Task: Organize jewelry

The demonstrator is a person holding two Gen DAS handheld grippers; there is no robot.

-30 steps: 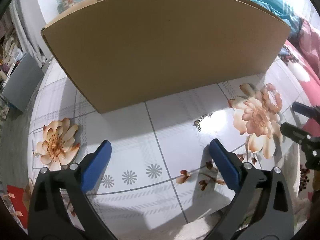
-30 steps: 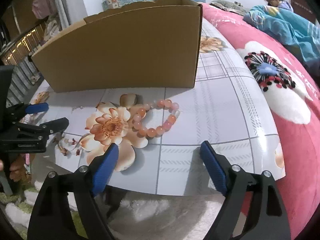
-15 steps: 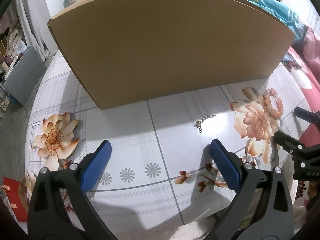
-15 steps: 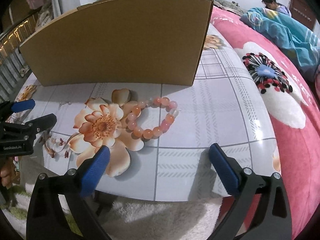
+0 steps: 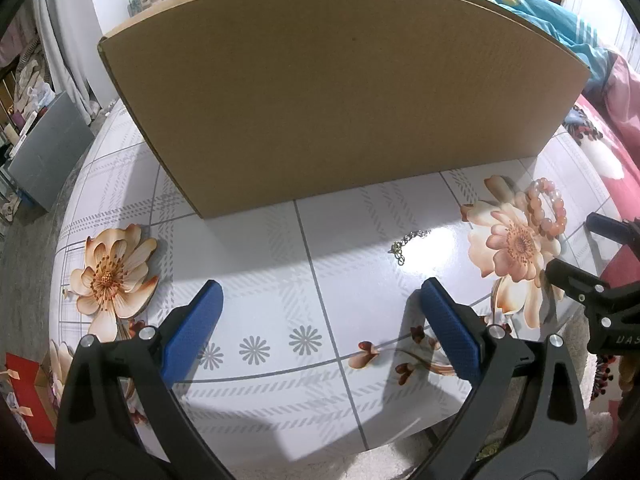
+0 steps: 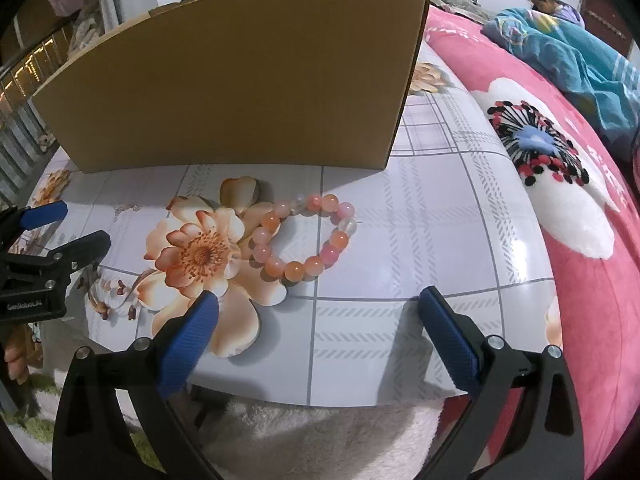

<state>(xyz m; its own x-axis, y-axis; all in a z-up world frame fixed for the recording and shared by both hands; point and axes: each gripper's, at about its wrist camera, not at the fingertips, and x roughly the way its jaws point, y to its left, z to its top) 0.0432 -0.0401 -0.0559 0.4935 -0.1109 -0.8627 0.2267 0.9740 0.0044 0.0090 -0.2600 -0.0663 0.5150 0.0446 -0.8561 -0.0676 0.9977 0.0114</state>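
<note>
Right gripper (image 6: pixel 318 312): jaws have just been opening and now stand wide apart, nothing between the blue pads; it hangs above the near edge of the table, tilted down at the bracelet.
Left gripper (image 5: pixel 318 306): jaws apart too, empty, over the near middle of the table; from the right wrist view it shows at the far left edge (image 6: pixel 60 224).
Bead bracelet (image 6: pixel 304 236): pink and orange beads in a closed loop, flat on the table (image 6: pixel 440 216), just right of the printed flower and beyond the right gripper's tips, touching neither pad. Compared with a second ago it sits more squarely between the two pads in that view.
Thin chain (image 5: pixel 408 240): small metal chain with a clasp, lying loose beyond the left gripper's right finger, left of the flower.
Cardboard box (image 5: pixel 340 100): stands upright at the far side of the table, behind both pieces; its inside cannot be seen.
Meaning for the task: nothing is picked up yet. The widened jaws look like preparation for taking the bracelet, most likely to carry it to the box.
Risk: round beads may roll or slip from a pinch on one side of the loop.
</note>
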